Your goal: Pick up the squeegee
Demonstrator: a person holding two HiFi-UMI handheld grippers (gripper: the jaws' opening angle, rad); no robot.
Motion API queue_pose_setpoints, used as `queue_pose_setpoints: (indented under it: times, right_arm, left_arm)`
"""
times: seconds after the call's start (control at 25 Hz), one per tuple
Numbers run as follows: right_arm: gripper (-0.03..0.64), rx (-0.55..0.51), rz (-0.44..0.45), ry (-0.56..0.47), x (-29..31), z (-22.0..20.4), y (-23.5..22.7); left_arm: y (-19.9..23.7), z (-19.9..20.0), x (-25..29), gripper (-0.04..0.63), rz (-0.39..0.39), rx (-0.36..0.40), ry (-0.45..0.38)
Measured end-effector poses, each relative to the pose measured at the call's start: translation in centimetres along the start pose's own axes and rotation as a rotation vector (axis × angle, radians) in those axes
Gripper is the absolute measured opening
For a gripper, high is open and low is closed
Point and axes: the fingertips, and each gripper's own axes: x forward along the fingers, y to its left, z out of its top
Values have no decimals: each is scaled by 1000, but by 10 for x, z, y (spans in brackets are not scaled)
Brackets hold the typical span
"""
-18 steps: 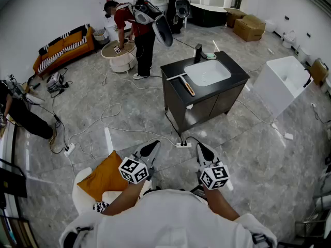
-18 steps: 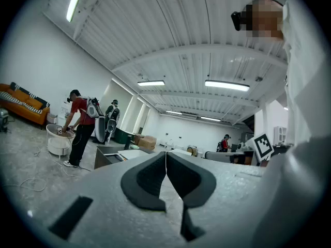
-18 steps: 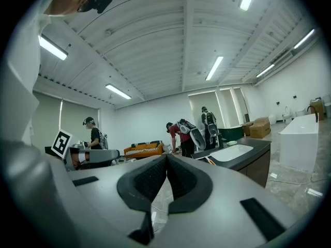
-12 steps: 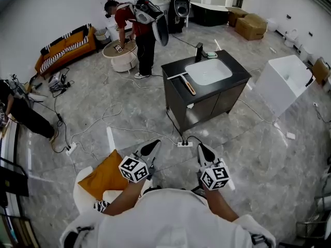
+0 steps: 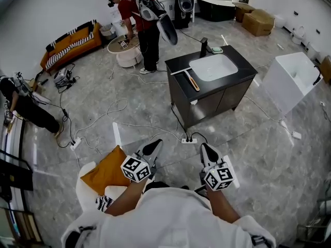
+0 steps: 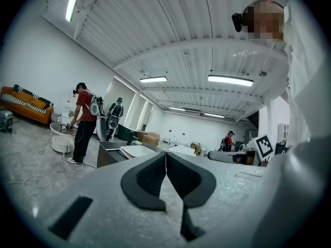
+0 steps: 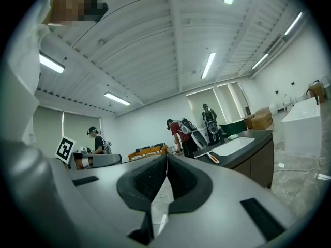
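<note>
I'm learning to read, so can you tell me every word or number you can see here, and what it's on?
No words or numbers can be read anywhere.
Marker cube on the left tool: black-and-white squares, no letters.
Marker cube on the right tool: the same kind of pattern.
Cardboard boxes: any print is too small to read.

- Squeegee (image 5: 192,82) on the vanity counter (image 5: 178,88): too small in the head view to make out the blade's edge.
- Small green-topped item (image 5: 216,49) beside the tap: too small to identify.
- Person (image 5: 28,117) at the left: cut off by the frame edge.
- White chair (image 5: 83,186): partly covered by the orange cushion (image 5: 106,172) and the wearer's arm.
</note>
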Motion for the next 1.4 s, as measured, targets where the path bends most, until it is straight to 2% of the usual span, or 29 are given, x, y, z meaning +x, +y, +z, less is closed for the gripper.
queue_pose_setpoints:
  times: [0.28,0.56,1.12,1.4]
  right_arm:
    - [15,25,3,41,12,-24,-11]
    - [14,17,-21,68,52,-31,-29]
    - [15,-95,-93,40,203,36,-68]
    - [15,-98,-129,39,254,43,-82]
  left_arm:
    - [18,-25,2,17,22,-10,51]
    - [57,-41,39,17,6,-63,75]
    - [186,41,130,17,-56,-19,-20]
    - [238,55,151,16,-69,-28,-20]
